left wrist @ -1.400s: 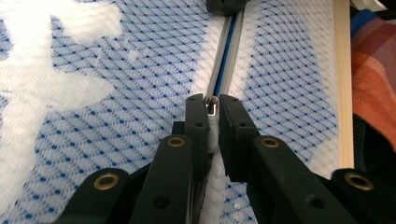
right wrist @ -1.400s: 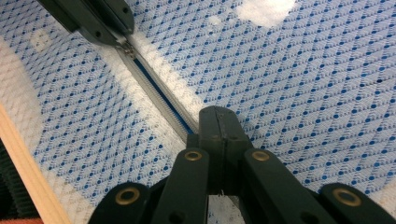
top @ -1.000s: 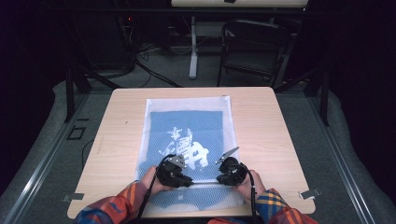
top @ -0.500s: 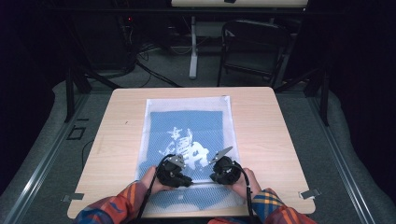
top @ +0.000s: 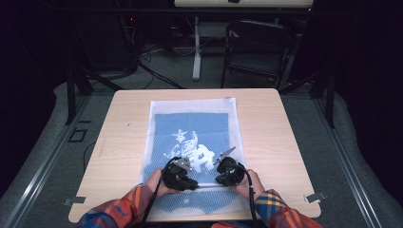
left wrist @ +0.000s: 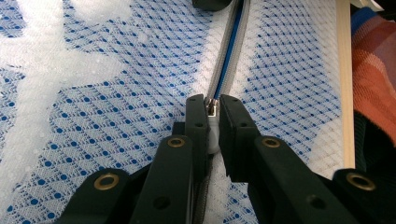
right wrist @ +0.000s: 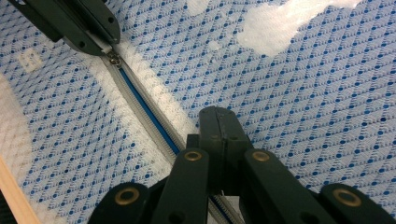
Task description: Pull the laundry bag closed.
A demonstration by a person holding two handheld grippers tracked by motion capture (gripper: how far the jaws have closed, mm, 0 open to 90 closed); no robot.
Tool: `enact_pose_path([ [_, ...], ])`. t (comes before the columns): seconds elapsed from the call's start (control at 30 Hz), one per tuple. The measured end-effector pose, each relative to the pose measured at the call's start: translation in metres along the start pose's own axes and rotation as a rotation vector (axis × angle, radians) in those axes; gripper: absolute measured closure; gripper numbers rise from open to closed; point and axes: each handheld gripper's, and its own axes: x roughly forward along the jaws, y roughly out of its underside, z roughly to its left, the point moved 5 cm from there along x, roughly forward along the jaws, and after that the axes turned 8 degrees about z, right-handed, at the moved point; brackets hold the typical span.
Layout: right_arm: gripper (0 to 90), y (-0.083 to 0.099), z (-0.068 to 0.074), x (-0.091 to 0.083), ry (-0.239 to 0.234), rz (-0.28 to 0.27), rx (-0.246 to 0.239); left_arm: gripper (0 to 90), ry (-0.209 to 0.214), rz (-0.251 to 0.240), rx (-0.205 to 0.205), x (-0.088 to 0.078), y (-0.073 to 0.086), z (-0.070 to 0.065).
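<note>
A white mesh bag [top: 192,114] lies flat on the wooden table [top: 121,142], with a blue cloth with white print inside it. Its grey zipper [left wrist: 229,60] runs across the near end and stands parted, blue showing between the teeth. My left gripper [left wrist: 212,109] is shut on the small metal zipper pull [left wrist: 213,108]; in the high view it [top: 194,184] points right. My right gripper [right wrist: 219,122] sits on the zipper line [right wrist: 140,105] a short way off, jaws pressed together; whether mesh is pinched between them I cannot tell. In the high view it [top: 218,179] faces the left one.
The table's near edge [left wrist: 344,84] runs close beside the zipper, with a striped orange sleeve [left wrist: 373,51] just beyond it. A dark chair [top: 259,47] and a table leg [top: 196,47] stand on the floor past the far edge.
My right gripper has shifted slightly left along the bag, closer to the left gripper. The left gripper has stayed on the zipper pull.
</note>
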Motion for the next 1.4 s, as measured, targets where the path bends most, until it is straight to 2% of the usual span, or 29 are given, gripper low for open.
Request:
enact_pose_path([
  [0.03, 90.0, 0.003, -0.001, -0.002, 0.006, 0.020, 0.010, 82.5, 0.000, 0.002, 0.005, 0.001, -0.001, 0.000],
  [0.17, 90.0, 0.006, -0.004, -0.003, 0.012, 0.027, 0.019, 82.4, -0.001, -0.002, 0.007, 0.004, -0.007, -0.001],
  [0.27, 90.0, 0.008, -0.006, -0.005, 0.020, 0.041, 0.009, 82.5, 0.002, -0.001, 0.007, 0.005, -0.009, -0.001],
  [0.33, 90.0, 0.007, -0.004, -0.004, 0.027, 0.021, -0.015, 82.5, 0.022, -0.015, -0.002, 0.006, -0.009, -0.001],
  [0.4, 90.0, 0.004, 0.000, -0.006, 0.002, -0.007, -0.021, 82.4, 0.022, -0.013, 0.001, 0.006, -0.009, -0.001],
  [0.5, 90.0, -0.004, 0.011, -0.006, 0.001, -0.035, -0.064, 82.4, 0.006, 0.002, 0.005, 0.006, -0.010, 0.000],
  [0.63, 90.0, -0.004, 0.016, 0.002, 0.010, 0.000, -0.090, 82.5, 0.015, -0.005, 0.000, 0.006, -0.010, -0.001],
  [0.67, 90.0, -0.004, 0.016, 0.003, -0.010, -0.023, -0.072, 82.5, -0.005, 0.011, 0.000, 0.005, -0.010, -0.001],
  [0.7, 90.0, -0.003, 0.015, 0.002, -0.008, -0.010, -0.069, 82.5, -0.007, 0.011, -0.003, 0.005, -0.010, -0.001],
  [0.77, 90.0, -0.003, 0.014, 0.002, -0.021, -0.015, -0.055, 82.7, 0.003, 0.008, -0.007, 0.005, -0.009, -0.001],
  [0.87, 90.0, -0.002, 0.014, 0.003, -0.024, -0.026, -0.047, 82.8, -0.010, 0.017, -0.004, 0.004, -0.009, -0.002],
  [1.07, 90.0, -0.001, 0.012, 0.002, -0.036, -0.027, -0.034, 82.9, -0.010, 0.020, -0.002, 0.003, -0.008, -0.002],
  [1.23, 90.0, 0.000, 0.012, 0.003, -0.040, -0.030, -0.028, 82.9, 0.012, 0.006, -0.012, 0.000, -0.004, -0.001],
  [1.27, 90.0, 0.000, 0.011, 0.002, -0.042, -0.023, -0.031, 82.9, -0.005, 0.017, -0.013, -0.002, -0.002, -0.001],
  [1.3, 90.0, 0.000, 0.011, 0.002, -0.041, -0.022, -0.031, 82.9, 0.009, 0.005, -0.016, -0.002, -0.002, -0.001],
  [1.33, 90.0, 0.000, 0.011, 0.002, -0.042, -0.022, -0.030, 82.9, -0.007, 0.019, -0.015, -0.004, -0.001, -0.001],
  [1.37, 90.0, 0.000, 0.011, 0.002, -0.043, -0.022, -0.029, 82.9, 0.015, 0.002, -0.019, -0.003, 0.000, -0.001],
  [1.4, 90.0, 0.000, 0.011, 0.002, -0.042, -0.022, -0.029, 82.8, -0.009, 0.022, -0.015, -0.005, 0.001, -0.001],
])
